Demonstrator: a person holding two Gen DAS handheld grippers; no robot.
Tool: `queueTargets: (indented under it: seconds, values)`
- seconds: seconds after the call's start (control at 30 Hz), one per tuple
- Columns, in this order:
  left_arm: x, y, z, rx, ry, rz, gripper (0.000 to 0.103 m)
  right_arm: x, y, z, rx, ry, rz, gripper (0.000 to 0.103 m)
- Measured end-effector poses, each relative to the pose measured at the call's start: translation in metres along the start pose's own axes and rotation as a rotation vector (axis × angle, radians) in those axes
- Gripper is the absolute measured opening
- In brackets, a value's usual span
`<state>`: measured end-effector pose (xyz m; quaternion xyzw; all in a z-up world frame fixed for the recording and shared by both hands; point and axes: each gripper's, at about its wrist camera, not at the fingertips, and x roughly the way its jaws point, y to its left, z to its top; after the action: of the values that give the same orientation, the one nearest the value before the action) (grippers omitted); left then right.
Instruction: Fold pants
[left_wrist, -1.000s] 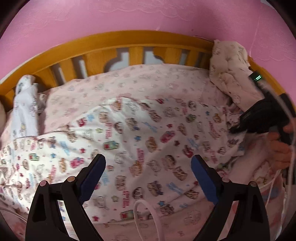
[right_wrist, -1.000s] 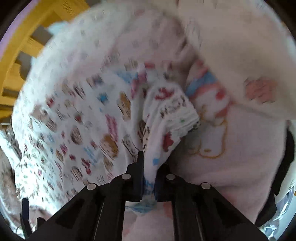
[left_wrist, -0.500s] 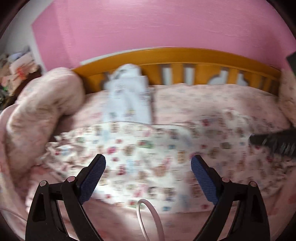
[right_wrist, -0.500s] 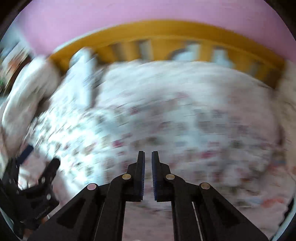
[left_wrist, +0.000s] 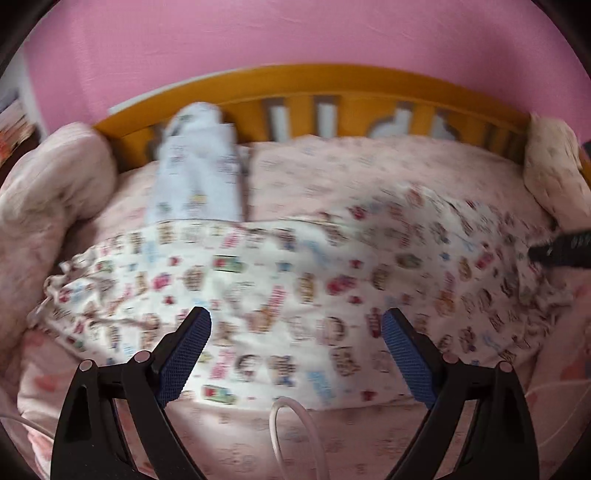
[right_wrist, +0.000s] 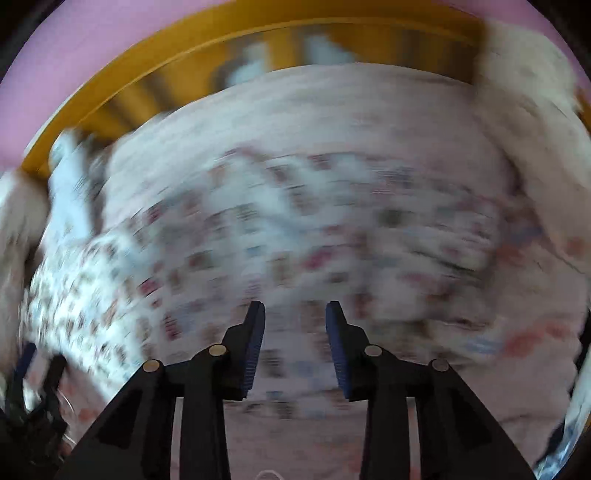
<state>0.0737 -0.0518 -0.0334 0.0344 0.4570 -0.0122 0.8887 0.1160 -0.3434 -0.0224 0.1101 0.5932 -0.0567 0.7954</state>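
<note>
White pants with a small colourful print (left_wrist: 280, 288) lie spread across the pink bed, wider than long, in the left wrist view. My left gripper (left_wrist: 295, 325) hovers above their near edge, wide open and empty. The tip of my right gripper (left_wrist: 561, 249) pokes in at the right edge, over the right end of the pants. The right wrist view is heavily blurred: the pants (right_wrist: 258, 258) lie below my right gripper (right_wrist: 294, 314), whose jaws are opening with nothing between them. My left gripper (right_wrist: 33, 373) shows dimly at the lower left.
A folded pale garment (left_wrist: 195, 170) lies at the back against the orange wooden bed rail (left_wrist: 332, 85). A bunched pink blanket (left_wrist: 48, 192) fills the left side, a cream cloth (left_wrist: 554, 166) hangs on the rail at the right. A white cable (left_wrist: 291, 432) runs below my left gripper.
My right gripper let go of the pants' edge, pulled up and back, and its jaws parted. My left gripper swung to face more of the bed's left side, still open.
</note>
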Motion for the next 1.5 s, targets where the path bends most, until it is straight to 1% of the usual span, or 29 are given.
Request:
queueTargets:
  seconds: [0.07,0.1,0.13,0.17,0.2,0.3,0.4,0.47,0.5,0.53,0.57,0.6,0.67,0.7,0.77,0.8,0.87,0.93,0.97,1.03,1.07,1.17,1.23,1.3,1.33,1.37,1.43,1.47,1.5]
  values:
    - [0.007,-0.011,0.0,0.011,0.024,0.001,0.093,-0.006,-0.019,-0.001,0.027,-0.014,-0.001,0.036]
    - [0.009,-0.012,-0.001,0.004,0.037,-0.001,0.093,-0.008,-0.021,-0.002,0.032,-0.023,0.0,0.04]
    - [0.011,-0.01,-0.002,-0.011,0.052,0.0,0.093,-0.011,-0.024,-0.004,0.033,-0.041,0.004,0.046]
    - [0.013,-0.007,-0.004,-0.028,0.064,0.007,0.093,-0.013,-0.025,-0.006,0.032,-0.062,0.011,0.057]
    - [0.014,-0.001,-0.006,-0.042,0.071,0.018,0.093,-0.013,-0.025,-0.008,0.03,-0.073,0.014,0.062]
    - [0.015,0.018,-0.015,-0.076,0.094,0.087,0.093,-0.006,-0.014,-0.015,0.017,-0.065,0.029,0.062]
    - [0.006,0.054,-0.033,-0.159,0.1,0.176,0.093,0.001,0.01,-0.025,0.016,-0.029,0.089,0.062]
    - [-0.011,0.084,-0.036,-0.207,0.072,0.205,0.093,0.007,0.037,-0.032,-0.031,0.009,0.16,0.062]
    - [-0.019,0.096,-0.035,-0.214,0.052,0.226,0.093,0.008,0.051,-0.035,-0.059,0.021,0.178,0.062]
    - [-0.029,0.111,-0.032,-0.212,0.027,0.268,0.093,0.009,0.071,-0.038,-0.104,0.033,0.193,0.062]
    - [-0.039,0.125,-0.027,-0.205,0.003,0.314,0.093,0.009,0.094,-0.041,-0.159,0.036,0.206,0.062]
    - [-0.047,0.14,-0.023,-0.195,-0.018,0.35,0.093,0.008,0.109,-0.043,-0.185,0.029,0.216,0.062]
    - [-0.055,0.17,-0.014,-0.167,-0.023,0.389,0.093,0.001,0.145,-0.049,-0.223,-0.001,0.254,0.062]
    - [-0.055,0.184,-0.013,-0.144,0.0,0.384,0.094,-0.002,0.16,-0.051,-0.235,-0.005,0.276,0.062]
    - [-0.05,0.212,-0.011,-0.087,0.053,0.322,0.094,-0.007,0.192,-0.053,-0.285,0.006,0.332,0.062]
    - [-0.048,0.225,-0.011,-0.061,0.074,0.305,0.094,-0.01,0.202,-0.055,-0.31,0.007,0.343,0.062]
    - [-0.044,0.244,-0.011,0.023,0.085,0.33,0.093,-0.018,0.231,-0.057,-0.394,-0.037,0.332,0.062]
    - [-0.045,0.251,-0.014,0.13,0.082,0.377,0.093,-0.028,0.247,-0.057,-0.443,-0.085,0.308,0.062]
    - [-0.045,0.256,-0.017,0.162,0.081,0.406,0.093,-0.033,0.249,-0.054,-0.448,-0.107,0.295,0.062]
    - [-0.048,0.273,-0.021,0.145,0.08,0.442,0.093,-0.038,0.247,-0.04,-0.42,-0.157,0.245,0.062]
    - [-0.05,0.284,-0.023,0.108,0.077,0.436,0.093,-0.04,0.241,-0.031,-0.393,-0.183,0.214,0.062]
    - [-0.049,0.322,-0.022,-0.037,0.073,0.418,0.093,-0.039,0.22,-0.008,-0.327,-0.213,0.127,0.062]
    - [-0.044,0.334,-0.018,-0.099,0.073,0.383,0.093,-0.037,0.202,0.002,-0.264,-0.218,0.1,0.062]
    - [-0.036,0.332,-0.012,-0.087,0.063,0.37,0.093,-0.035,0.197,0.004,-0.237,-0.198,0.12,0.062]
    - [-0.028,0.327,-0.009,-0.05,0.073,0.382,0.096,-0.034,0.2,0.002,-0.246,-0.187,0.127,0.062]
    - [-0.019,0.324,-0.007,-0.022,0.099,0.4,0.098,-0.033,0.204,-0.001,-0.267,-0.179,0.125,0.062]
    - [0.003,0.326,-0.007,-0.009,0.165,0.45,0.098,-0.032,0.22,-0.012,-0.329,-0.186,0.115,0.062]
    - [0.01,0.33,-0.008,-0.013,0.185,0.459,0.098,-0.032,0.227,-0.018,-0.353,-0.189,0.115,0.062]
    - [0.012,0.333,-0.008,-0.014,0.189,0.46,0.098,-0.032,0.233,-0.021,-0.37,-0.187,0.119,0.062]
